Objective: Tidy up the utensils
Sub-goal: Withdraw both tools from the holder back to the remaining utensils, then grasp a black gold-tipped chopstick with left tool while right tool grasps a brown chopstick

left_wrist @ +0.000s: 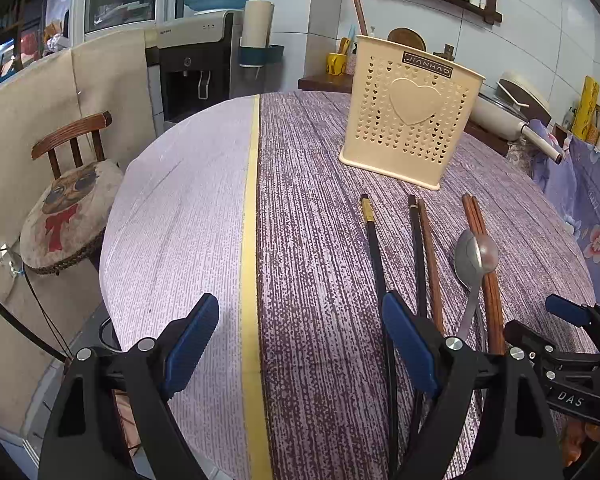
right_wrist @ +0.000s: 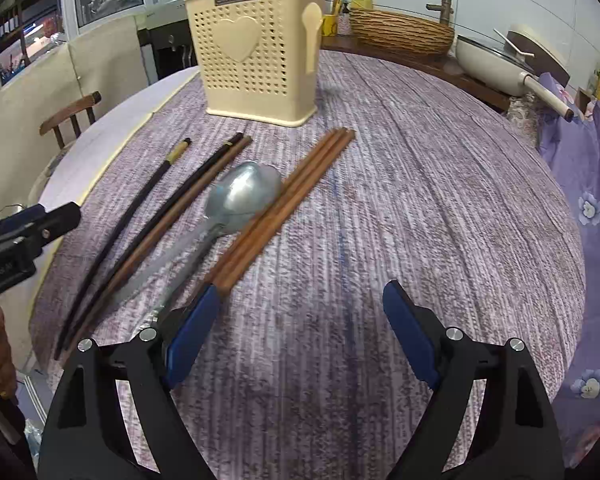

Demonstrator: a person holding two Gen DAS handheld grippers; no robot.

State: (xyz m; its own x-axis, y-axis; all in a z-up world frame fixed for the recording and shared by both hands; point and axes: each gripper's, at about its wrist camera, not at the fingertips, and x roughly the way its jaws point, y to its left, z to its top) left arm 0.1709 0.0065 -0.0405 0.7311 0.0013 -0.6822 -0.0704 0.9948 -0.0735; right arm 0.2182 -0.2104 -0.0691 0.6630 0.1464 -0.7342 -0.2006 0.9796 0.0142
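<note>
A cream perforated utensil holder (left_wrist: 410, 110) with a heart on its front stands upright on the round table; it also shows in the right wrist view (right_wrist: 256, 52). In front of it lie black chopsticks (right_wrist: 140, 216), a brown chopstick (right_wrist: 172, 220), a metal spoon (right_wrist: 236, 200) and a bundle of brown wooden chopsticks (right_wrist: 284, 208). In the left wrist view the same black chopsticks (left_wrist: 374, 240), spoon (left_wrist: 474, 260) and wooden chopsticks (left_wrist: 486, 256) lie to the right. My left gripper (left_wrist: 302, 344) is open and empty above the cloth. My right gripper (right_wrist: 300, 336) is open and empty, its left finger (right_wrist: 192, 332) beside the near ends of the spoon and wooden chopsticks.
The table (left_wrist: 180, 208) has a purple cloth with a yellow stripe (left_wrist: 252, 200). A wooden chair (left_wrist: 68, 200) stands at the left. A woven basket (right_wrist: 400, 32) and a pan (right_wrist: 496, 64) sit on the counter behind. A floral cloth (right_wrist: 588, 184) hangs at the right.
</note>
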